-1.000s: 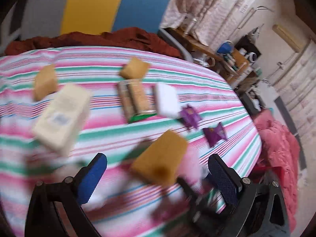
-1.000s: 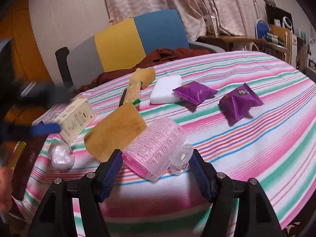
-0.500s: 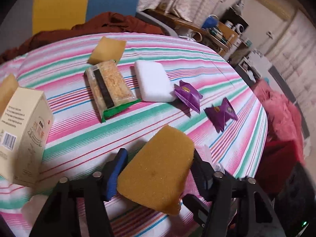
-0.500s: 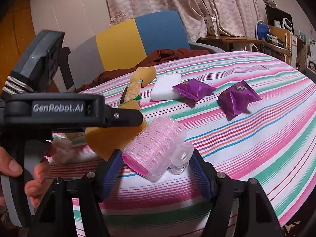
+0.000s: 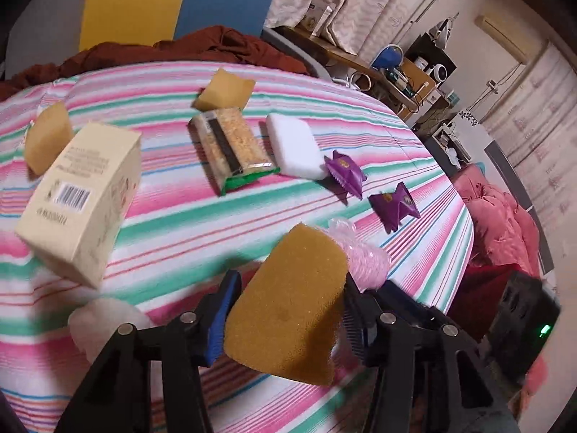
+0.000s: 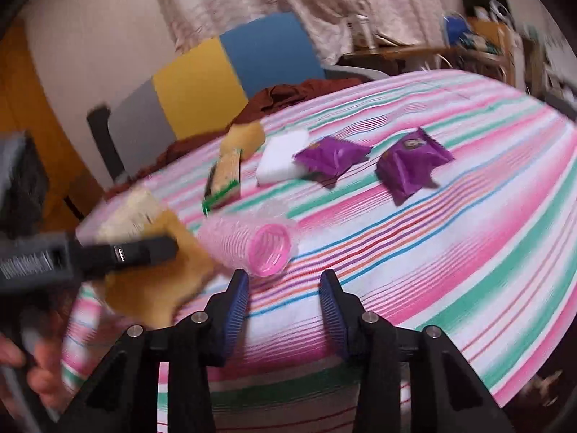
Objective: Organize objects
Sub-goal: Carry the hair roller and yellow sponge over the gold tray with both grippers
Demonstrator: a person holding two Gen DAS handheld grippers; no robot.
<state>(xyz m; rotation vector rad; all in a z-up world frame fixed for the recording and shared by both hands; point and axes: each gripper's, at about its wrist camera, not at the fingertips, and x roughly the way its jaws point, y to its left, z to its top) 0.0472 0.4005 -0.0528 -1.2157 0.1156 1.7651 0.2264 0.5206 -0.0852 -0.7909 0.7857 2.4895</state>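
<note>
A yellow sponge (image 5: 285, 303) stands tilted between the fingers of my left gripper (image 5: 288, 315). Its jaws are closing and both blue pads press on the sponge's sides. The right wrist view shows that gripper's dark finger (image 6: 126, 252) over the same sponge (image 6: 155, 288), blurred. A pink hair roller (image 6: 252, 249) lies on the striped cloth (image 6: 450, 252) just ahead of my right gripper (image 6: 285, 288). The right jaws are closing with nothing between them, only cloth. The roller (image 5: 364, 259) also shows behind the sponge in the left wrist view.
On the cloth lie a cream box (image 5: 79, 195), a snack bar pack (image 5: 230, 148), a white block (image 5: 295, 151), two purple sachets (image 5: 346, 173) (image 5: 395, 205) and two more yellow sponges (image 5: 225, 90) (image 5: 47, 137). A yellow and blue chair (image 6: 223, 75) stands behind. A hand (image 6: 21, 371) is at lower left.
The left jaws have narrowed from wide apart onto the yellow sponge. The right jaws no longer span the pink roller; it now lies ahead of the fingertips and the jaws have narrowed.
</note>
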